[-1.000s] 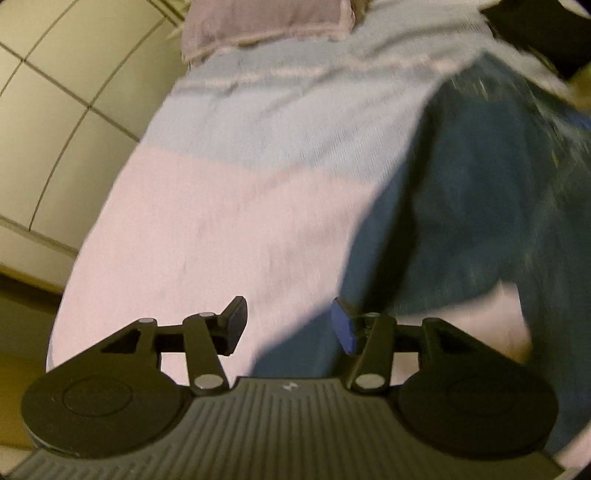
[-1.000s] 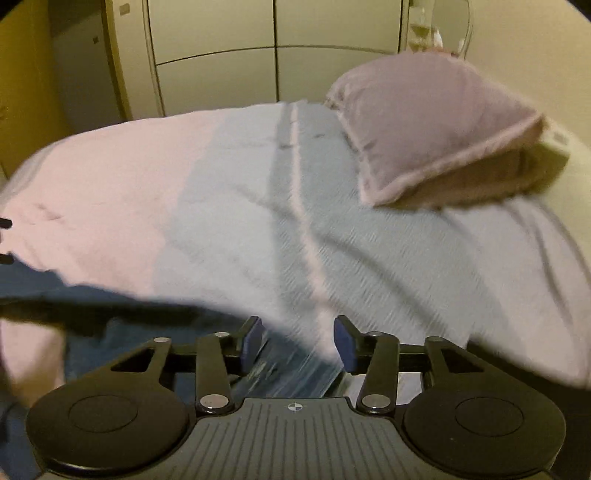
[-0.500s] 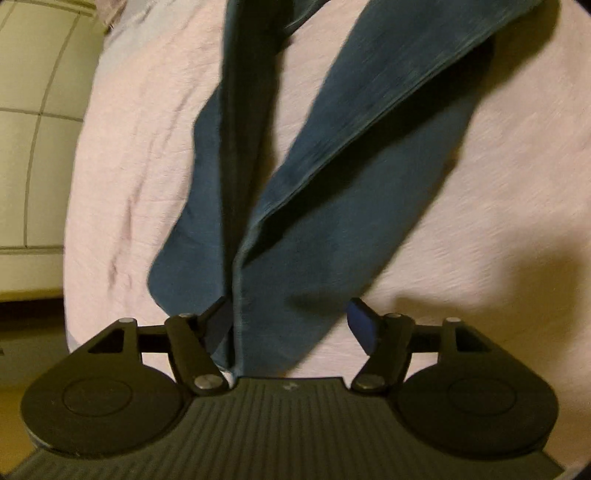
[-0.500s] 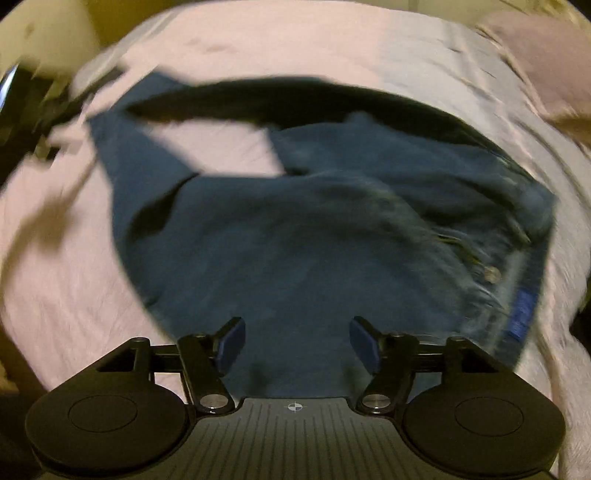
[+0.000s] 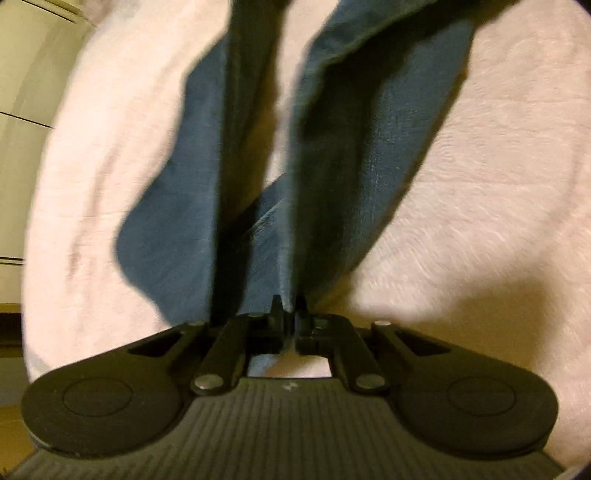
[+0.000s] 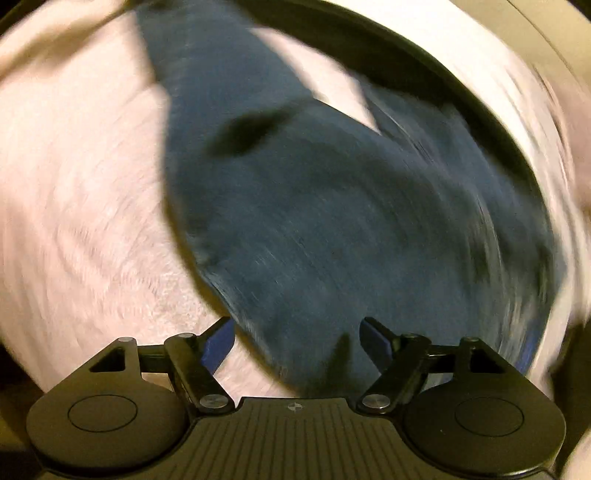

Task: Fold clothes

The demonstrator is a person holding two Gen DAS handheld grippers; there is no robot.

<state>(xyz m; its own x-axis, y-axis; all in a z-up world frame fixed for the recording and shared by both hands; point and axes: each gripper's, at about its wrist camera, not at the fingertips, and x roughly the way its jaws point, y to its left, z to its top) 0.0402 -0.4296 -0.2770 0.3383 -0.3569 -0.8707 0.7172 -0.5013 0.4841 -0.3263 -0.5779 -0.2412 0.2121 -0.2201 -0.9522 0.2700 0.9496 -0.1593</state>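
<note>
A pair of dark blue jeans [image 5: 369,155] lies spread on a pale pink bed cover [image 5: 498,184]. In the left wrist view two legs run away from me, and my left gripper [image 5: 290,314] is shut on the near end of one leg, the denim pinched between the closed fingers. In the blurred right wrist view the wide upper part of the jeans [image 6: 332,221] fills the middle. My right gripper [image 6: 299,341] hangs just over it with its jaws opening. Denim lies between the blue pads [image 6: 221,343], but they do not press on it.
The bed cover [image 6: 74,221] surrounds the jeans on all sides. Cream cupboard doors [image 5: 22,74] stand past the bed's left edge in the left wrist view. A cream surface [image 6: 554,33] shows beyond the bed's dark rim at the top right of the right wrist view.
My left gripper came down onto the leg end and closed from open to shut on it. My right gripper sank toward the jeans, rolled, and spread its fingers wider.
</note>
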